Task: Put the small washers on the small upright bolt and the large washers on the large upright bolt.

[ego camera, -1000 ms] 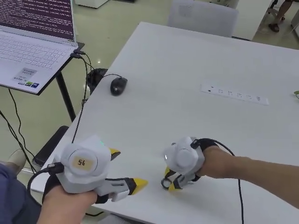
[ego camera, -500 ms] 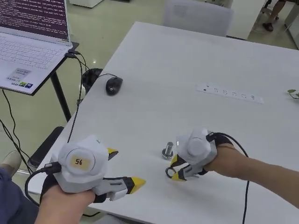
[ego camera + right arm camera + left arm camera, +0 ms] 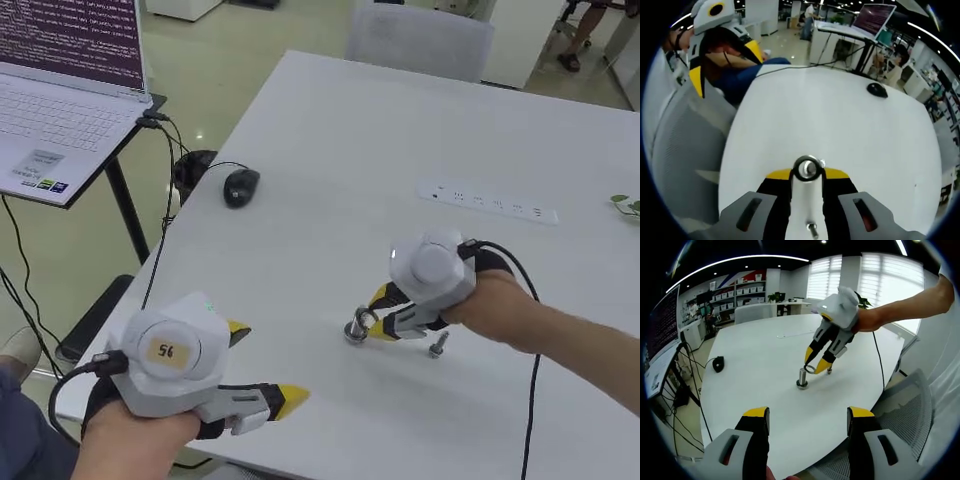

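1. My right gripper [image 3: 373, 322] is pinched on a flat metal ring washer [image 3: 363, 319], right at the top of the large upright bolt [image 3: 354, 331], a smooth grey cylinder
2. Next move, as I judge: centre the hole, lower, release
3. My left gripper [image 3: 265, 365] stands wide open, empty

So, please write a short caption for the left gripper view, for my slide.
The right tool holds a washer close to the large upright bolt on the white table.
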`<state>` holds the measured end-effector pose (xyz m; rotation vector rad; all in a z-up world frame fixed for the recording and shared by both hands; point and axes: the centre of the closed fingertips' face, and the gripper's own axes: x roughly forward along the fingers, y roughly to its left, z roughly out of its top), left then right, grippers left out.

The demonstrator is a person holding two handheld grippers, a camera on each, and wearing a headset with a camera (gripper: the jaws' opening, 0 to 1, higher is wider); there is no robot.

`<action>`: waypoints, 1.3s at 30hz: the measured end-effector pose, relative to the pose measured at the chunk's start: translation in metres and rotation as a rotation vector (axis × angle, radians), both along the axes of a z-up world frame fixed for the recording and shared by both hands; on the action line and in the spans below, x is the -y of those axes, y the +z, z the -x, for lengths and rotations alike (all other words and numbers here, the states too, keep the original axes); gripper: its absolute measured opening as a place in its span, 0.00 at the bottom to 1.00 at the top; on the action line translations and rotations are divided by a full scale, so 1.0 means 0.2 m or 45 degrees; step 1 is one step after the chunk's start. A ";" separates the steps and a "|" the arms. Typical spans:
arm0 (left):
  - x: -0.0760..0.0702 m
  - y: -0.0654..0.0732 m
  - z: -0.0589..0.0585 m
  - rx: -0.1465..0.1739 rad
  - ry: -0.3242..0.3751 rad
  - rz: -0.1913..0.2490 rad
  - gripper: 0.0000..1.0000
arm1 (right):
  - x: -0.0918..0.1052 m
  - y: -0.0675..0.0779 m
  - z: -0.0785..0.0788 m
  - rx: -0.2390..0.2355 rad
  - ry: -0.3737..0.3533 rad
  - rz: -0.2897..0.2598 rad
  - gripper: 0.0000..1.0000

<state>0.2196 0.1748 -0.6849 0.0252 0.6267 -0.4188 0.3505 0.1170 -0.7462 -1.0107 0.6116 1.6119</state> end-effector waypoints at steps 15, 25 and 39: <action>0.00 0.01 0.00 0.002 0.006 -0.003 0.62 | -0.02 -0.07 -0.07 0.004 -0.053 0.058 0.23; 0.00 0.01 -0.01 0.004 0.005 0.000 0.62 | -0.05 -0.10 -0.07 -0.006 -0.054 0.083 0.23; -0.01 -0.01 0.00 -0.007 0.007 0.001 0.62 | -0.05 -0.22 -0.08 -0.019 -0.083 0.173 0.23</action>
